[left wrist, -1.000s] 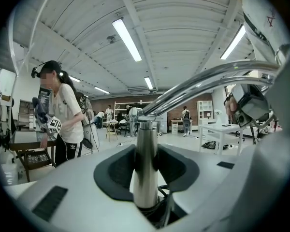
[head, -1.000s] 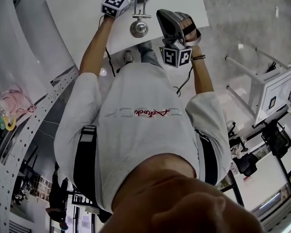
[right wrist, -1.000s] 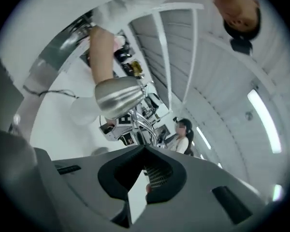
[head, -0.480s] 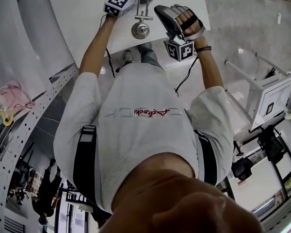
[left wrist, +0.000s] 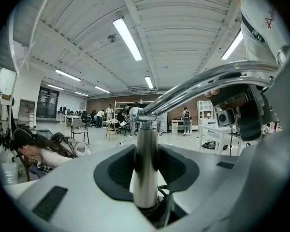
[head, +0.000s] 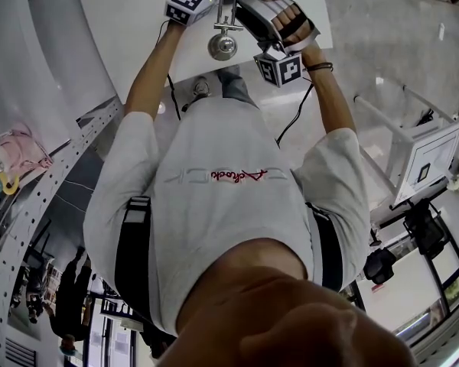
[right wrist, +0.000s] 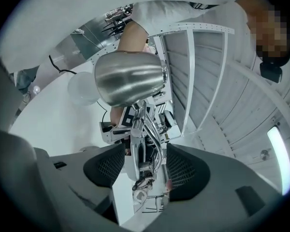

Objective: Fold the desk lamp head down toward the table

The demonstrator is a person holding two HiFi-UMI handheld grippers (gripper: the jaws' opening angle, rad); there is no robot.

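Clamping the lamp post (left wrist: 146, 178) between the pads of my left claw (left wrist: 146, 151), I am bracing the lamp on the white worktop (head: 130, 37). My right claw (right wrist: 144, 166) is opening, with the thin rods of the lamp arm (right wrist: 146, 129) running through its gap and touched by neither pad. The chrome lamp head (right wrist: 129, 77) is sitting just beyond and above that gap, at the end of the arm nearest me. The arm's long axis is running from the post toward my chest. The right claw is the nearer one, so I judge the downward fold is its job. Both forearms are reaching forward, with the claws pointing nearly level.
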